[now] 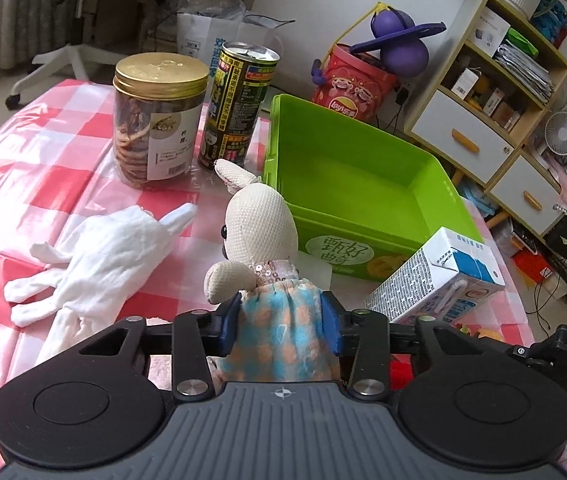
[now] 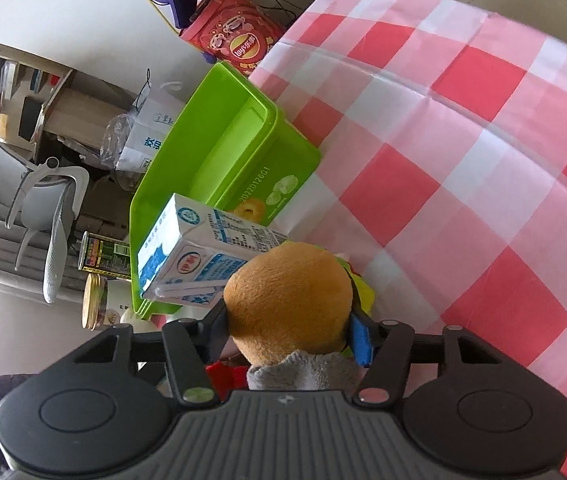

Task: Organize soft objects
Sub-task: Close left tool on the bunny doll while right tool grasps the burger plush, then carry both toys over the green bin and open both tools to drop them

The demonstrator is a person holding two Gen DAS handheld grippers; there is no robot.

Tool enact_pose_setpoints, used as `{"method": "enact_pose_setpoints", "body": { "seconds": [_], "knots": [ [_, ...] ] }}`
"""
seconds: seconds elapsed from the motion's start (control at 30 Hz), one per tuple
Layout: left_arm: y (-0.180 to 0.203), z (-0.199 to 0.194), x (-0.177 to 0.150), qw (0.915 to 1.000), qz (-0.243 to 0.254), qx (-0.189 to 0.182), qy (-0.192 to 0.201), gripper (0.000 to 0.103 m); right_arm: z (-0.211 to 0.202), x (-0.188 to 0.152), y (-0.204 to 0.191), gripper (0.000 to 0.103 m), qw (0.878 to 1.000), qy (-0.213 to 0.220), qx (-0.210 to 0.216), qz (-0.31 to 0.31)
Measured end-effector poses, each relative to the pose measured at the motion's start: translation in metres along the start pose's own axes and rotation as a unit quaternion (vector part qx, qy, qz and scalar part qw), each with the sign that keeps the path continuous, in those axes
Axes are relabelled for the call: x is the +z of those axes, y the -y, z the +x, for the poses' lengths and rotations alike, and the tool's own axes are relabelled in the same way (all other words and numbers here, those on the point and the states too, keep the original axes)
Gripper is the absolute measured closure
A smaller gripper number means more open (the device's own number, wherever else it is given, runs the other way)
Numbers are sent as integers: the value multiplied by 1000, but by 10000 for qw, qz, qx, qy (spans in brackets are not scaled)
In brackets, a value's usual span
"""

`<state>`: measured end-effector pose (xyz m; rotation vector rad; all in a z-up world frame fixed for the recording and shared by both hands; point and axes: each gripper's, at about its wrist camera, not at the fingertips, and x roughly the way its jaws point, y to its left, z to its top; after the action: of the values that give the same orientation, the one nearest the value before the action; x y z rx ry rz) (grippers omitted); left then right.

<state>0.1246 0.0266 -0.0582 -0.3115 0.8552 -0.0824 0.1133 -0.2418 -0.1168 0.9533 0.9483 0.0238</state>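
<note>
Left gripper [image 1: 281, 322] fingers pinching the rabbit doll [image 1: 261, 240] by its skirt, beside the green box [image 1: 347, 184] on the desk [image 1: 43, 148] — white cloth [image 1: 99, 256] only here, right gripper [image 2: 291, 330] fingers pinching a brown plush toy [image 2: 289, 300] — milk carton [image 2: 199, 256] just behind.

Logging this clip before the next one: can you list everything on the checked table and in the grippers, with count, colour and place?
Cream knitted rabbit doll in a blue-and-orange dress: one, between the left fingers, upright.
Brown plush toy: one, between the right fingers.
White cloth glove: one, flat on the cloth, left of the rabbit.
Green plastic bin: one, empty, beyond the rabbit.
Blue-and-white milk carton: one, tilted against the bin's near wall.
Clear cookie jar with gold lid: one, far left.
Dark green-and-yellow can: one, beside the jar.
Pink-and-white checked tablecloth: one, covers the table.
Left gripper: shut on the rabbit's dress.
Right gripper: shut on the plush.
</note>
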Motion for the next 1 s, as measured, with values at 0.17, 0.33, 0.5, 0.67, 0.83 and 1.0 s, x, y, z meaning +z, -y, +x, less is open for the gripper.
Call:
{"method": "enact_pose_setpoints", "body": {
  "seconds": [0.17, 0.33, 0.5, 0.67, 0.83, 1.0],
  "knots": [
    [-4, -7, 2, 9999, -56, -99, 69, 65, -5, 1, 0, 62, 10000, 54, 75, 24],
    [-6, -18, 4, 9996, -27, -171, 207, 66, -14, 4, 0, 63, 9997, 168, 157, 2],
    [-12, -27, 7, 9991, 33, -205, 360, 66, -24, 7, -2, 63, 9992, 364, 150, -89],
    [-23, -37, 11, 9983, -110, -291, 498, 66, -34, 9, -3, 63, 9980, 557, 265, -127],
    [-31, -52, 13, 9971, -268, -368, 618, 66, -49, 10, -11, 63, 9958, 830, 263, -273],
    [-26, -71, 27, 9947, -198, -536, 860, 67, -60, 20, -31, 63, 9935, 979, 191, -545]
  ]
}}
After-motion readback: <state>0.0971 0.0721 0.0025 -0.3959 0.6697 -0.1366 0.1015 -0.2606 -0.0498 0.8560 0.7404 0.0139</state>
